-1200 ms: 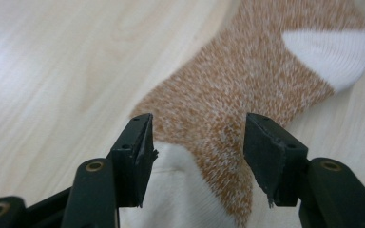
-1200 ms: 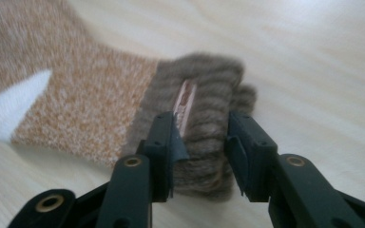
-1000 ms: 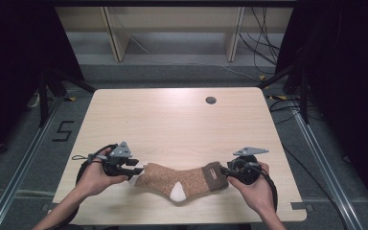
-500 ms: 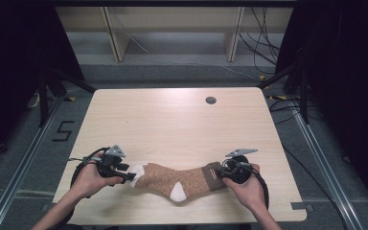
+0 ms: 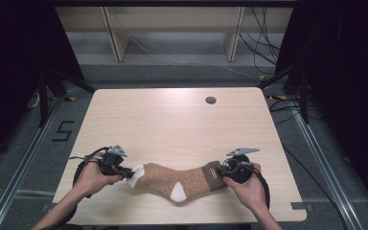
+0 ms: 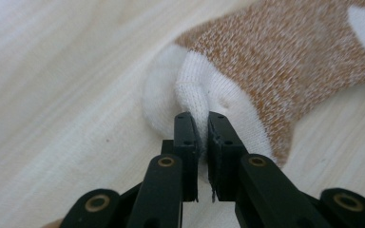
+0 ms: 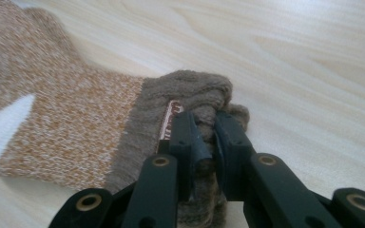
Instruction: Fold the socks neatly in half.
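Brown-and-white knit sock (image 5: 177, 179), lying flat near the front edge of the wooden table (image 5: 172, 120). Left gripper (image 5: 124, 171) at the sock's white toe, jaws pinched on a fold of it. Right gripper (image 5: 224, 171) at the sock's darker brown cuff, jaws clamped on bunched fabric.

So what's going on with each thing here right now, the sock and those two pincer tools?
Sock: lying flat along the table's near edge, held at both ends.
Left tool: shut on the sock's white toe, a fold of fabric pinched between its jaws.
Right tool: shut on the sock's dark brown cuff, which is bunched up.
Table: light wood, with a small dark round hole near the far edge.
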`<act>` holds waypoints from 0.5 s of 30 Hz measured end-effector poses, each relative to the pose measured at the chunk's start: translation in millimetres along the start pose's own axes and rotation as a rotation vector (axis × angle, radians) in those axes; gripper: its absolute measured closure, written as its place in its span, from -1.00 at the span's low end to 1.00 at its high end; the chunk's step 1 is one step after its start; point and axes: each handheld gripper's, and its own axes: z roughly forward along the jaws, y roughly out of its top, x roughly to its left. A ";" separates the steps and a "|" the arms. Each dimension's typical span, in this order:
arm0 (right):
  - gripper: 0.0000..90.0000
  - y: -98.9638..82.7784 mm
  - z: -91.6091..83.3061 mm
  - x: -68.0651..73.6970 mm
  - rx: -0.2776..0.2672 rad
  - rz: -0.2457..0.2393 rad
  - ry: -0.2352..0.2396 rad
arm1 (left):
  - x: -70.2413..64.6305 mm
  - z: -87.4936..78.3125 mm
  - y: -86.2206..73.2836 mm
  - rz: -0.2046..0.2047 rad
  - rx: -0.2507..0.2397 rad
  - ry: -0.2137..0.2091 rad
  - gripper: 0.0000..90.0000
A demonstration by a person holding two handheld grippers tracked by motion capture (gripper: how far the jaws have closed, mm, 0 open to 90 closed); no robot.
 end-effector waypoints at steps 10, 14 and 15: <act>0.79 -1.8 -15.4 -0.1 -0.022 -0.012 -0.022 | 12.1 9.0 9.3 0.021 0.033 -0.006 0.82; 0.65 -10.1 -0.6 -7.8 0.035 -0.003 -0.023 | 15.2 19.6 1.5 0.000 0.049 -0.006 0.72; 0.59 -10.9 1.9 -8.9 0.014 0.013 -0.024 | 15.8 19.3 0.6 -0.003 0.053 -0.009 0.65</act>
